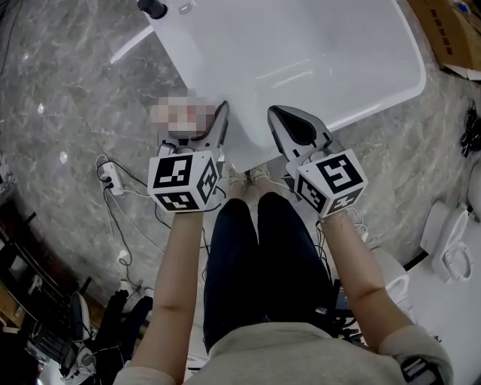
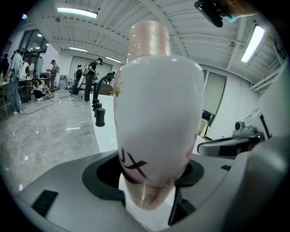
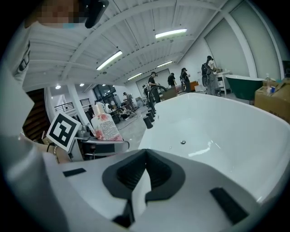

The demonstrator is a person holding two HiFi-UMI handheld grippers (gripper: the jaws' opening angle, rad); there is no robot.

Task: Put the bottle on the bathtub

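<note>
My left gripper [image 2: 149,181] is shut on a white bottle [image 2: 156,122] with pink print and a pale pink cap, gripping its lower end. The bottle stands upright between the jaws. In the head view the left gripper [image 1: 197,124] hovers just off the near left edge of the white bathtub [image 1: 323,53], and a blurred patch covers the bottle there. In the right gripper view the bottle [image 3: 104,127] shows at the left, beside the tub [image 3: 213,131]. My right gripper [image 1: 289,128] is shut and empty, over the tub's near rim; its pads [image 3: 158,174] meet with nothing between them.
Black tap fittings [image 2: 99,117] stand on the tub's far rim [image 1: 152,7]. A power strip with cables [image 1: 111,177] lies on the grey marble floor at the left. A cardboard box [image 1: 451,30] sits at the top right, a white fixture [image 1: 447,241] at the right. Several people stand far behind.
</note>
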